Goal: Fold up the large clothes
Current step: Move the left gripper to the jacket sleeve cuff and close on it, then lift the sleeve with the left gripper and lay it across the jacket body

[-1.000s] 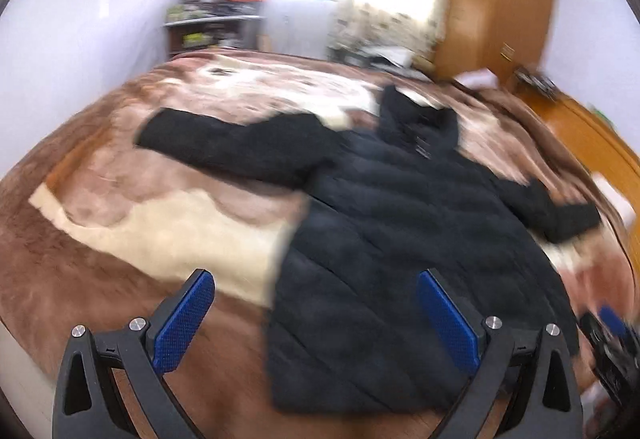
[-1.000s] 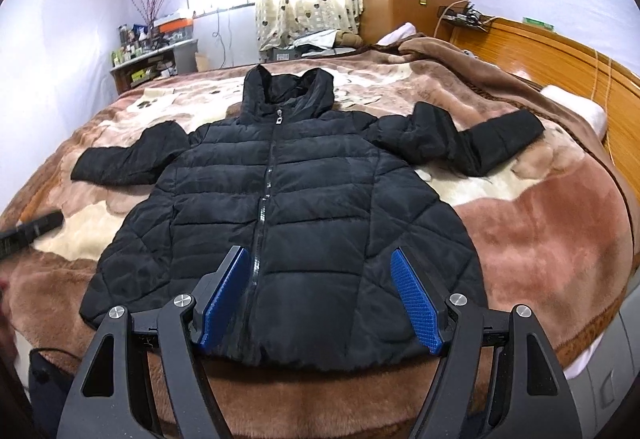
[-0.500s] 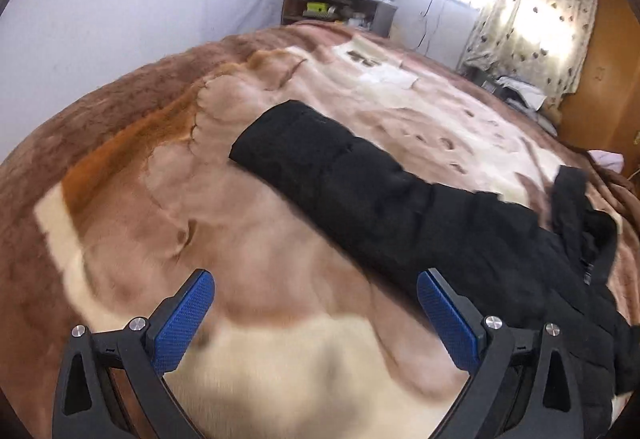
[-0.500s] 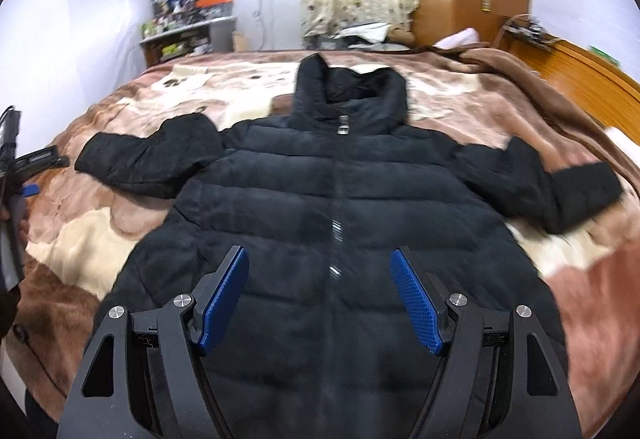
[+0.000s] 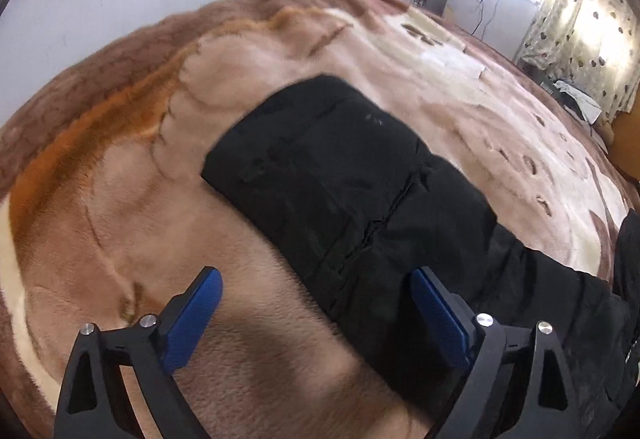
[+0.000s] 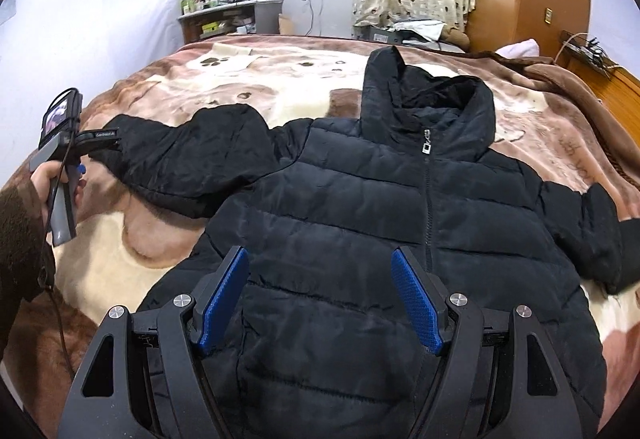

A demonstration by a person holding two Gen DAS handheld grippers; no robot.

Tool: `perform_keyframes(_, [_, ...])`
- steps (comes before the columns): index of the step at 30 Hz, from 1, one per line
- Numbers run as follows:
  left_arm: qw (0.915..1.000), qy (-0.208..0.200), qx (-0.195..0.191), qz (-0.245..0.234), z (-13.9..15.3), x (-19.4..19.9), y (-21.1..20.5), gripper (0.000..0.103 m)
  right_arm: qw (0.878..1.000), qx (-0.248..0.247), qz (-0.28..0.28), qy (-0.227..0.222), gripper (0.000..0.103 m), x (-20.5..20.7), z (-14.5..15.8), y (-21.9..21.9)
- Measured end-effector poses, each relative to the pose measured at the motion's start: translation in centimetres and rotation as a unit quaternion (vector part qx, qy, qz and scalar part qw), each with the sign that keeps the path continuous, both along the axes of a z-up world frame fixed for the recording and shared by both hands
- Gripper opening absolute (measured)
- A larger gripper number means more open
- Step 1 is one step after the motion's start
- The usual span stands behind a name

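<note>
A big black puffy jacket (image 6: pixel 360 223) lies flat on my bed, front side up, zipped, with its hood at the top. Under it is a soft brown and cream blanket (image 6: pixel 280 67). My right tongs (image 6: pixel 320 295) hang over the lower middle of the jacket. They are wide open and hold nothing. My left tongs (image 5: pixel 316 313) are wide open too, with nothing in them. They sit low by one sleeve (image 5: pixel 340 175), the one that sticks out to the side. The end of the sleeve lies flat on the blanket. One blue finger is over the blanket and the other is over the black sleeve. I cannot tell if they touch it. From my right side I can see my left hand (image 6: pixel 56 183) holding the tongs next to that sleeve end.
</note>
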State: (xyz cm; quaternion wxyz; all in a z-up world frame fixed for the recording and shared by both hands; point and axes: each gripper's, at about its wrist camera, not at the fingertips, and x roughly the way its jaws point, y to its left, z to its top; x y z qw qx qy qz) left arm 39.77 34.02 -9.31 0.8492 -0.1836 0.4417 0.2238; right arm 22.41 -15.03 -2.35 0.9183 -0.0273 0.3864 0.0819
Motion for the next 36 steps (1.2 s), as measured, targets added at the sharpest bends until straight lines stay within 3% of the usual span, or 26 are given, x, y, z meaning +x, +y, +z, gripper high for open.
perform_keyframes(4, [0.9995, -0.005, -0.028, 0.015, -0.8, 0.6, 0.0, 0.081, 1.0, 0.0, 0.004, -0.001, 0.074, 0.9, -0.2, 0.1])
perform_keyframes(5, [0.9993, -0.01, -0.034, 0.012, -0.8, 0.8, -0.2, 0.069, 1.0, 0.0, 0.004, -0.002, 0.074, 1.0, -0.2, 0.0])
perform_keyframes(7, [0.999, -0.007, -0.043, -0.002, -0.8, 1.3, -0.8, 0.054, 1.0, 0.003, 0.004, -0.001, 0.074, 1.1, -0.3, -0.2])
perform_keyframes(11, [0.9992, -0.022, -0.033, -0.004, 0.7, 1.5, -1.7, 0.016, 1.0, 0.012, -0.004, 0.006, 0.074, 1.3, -0.4, -1.0])
perform_keyframes(14, [0.9973, -0.063, -0.029, -0.023, 3.4, 0.7, -3.0, 0.013, 1.0, 0.023, -0.014, 0.009, 0.074, 1.1, -0.3, -1.8])
perform_keyframes(18, [0.9901, -0.113, -0.003, -0.084, 8.5, -0.7, -6.9, 0.013, 0.999, 0.034, -0.026, -0.006, 0.074, 0.5, 0.7, -3.1])
perform_keyframes(22, [0.9708, -0.18, -0.002, -0.159, 14.1, -2.7, -12.8, 0.013, 0.998, 0.049, -0.037, -0.022, 0.074, 0.1, 2.0, -4.8])
perform_keyframes(26, [0.9432, -0.211, -0.004, -0.256, 17.6, -4.3, -20.9, 0.013, 0.996, 0.064, -0.053, -0.035, 0.074, -0.3, 3.0, -6.9])
perform_keyframes(30, [0.9208, -0.2, -0.019, -0.334, 17.5, -4.8, -28.6, 0.013, 0.993, 0.075, -0.073, -0.047, 0.074, -0.8, 3.9, -9.5])
perform_keyframes(33, [0.9116, -0.187, -0.006, -0.366, 16.3, -5.2, -33.9, 0.013, 0.991, 0.081, -0.098, -0.05, 0.074, -1.2, 4.1, -12.2])
perform_keyframes(36, [0.9047, -0.159, -0.043, -0.393, 14.1, -4.9, -38.6, 0.013, 0.987, 0.09, -0.126, -0.046, 0.074, -1.6, 3.7, -14.9])
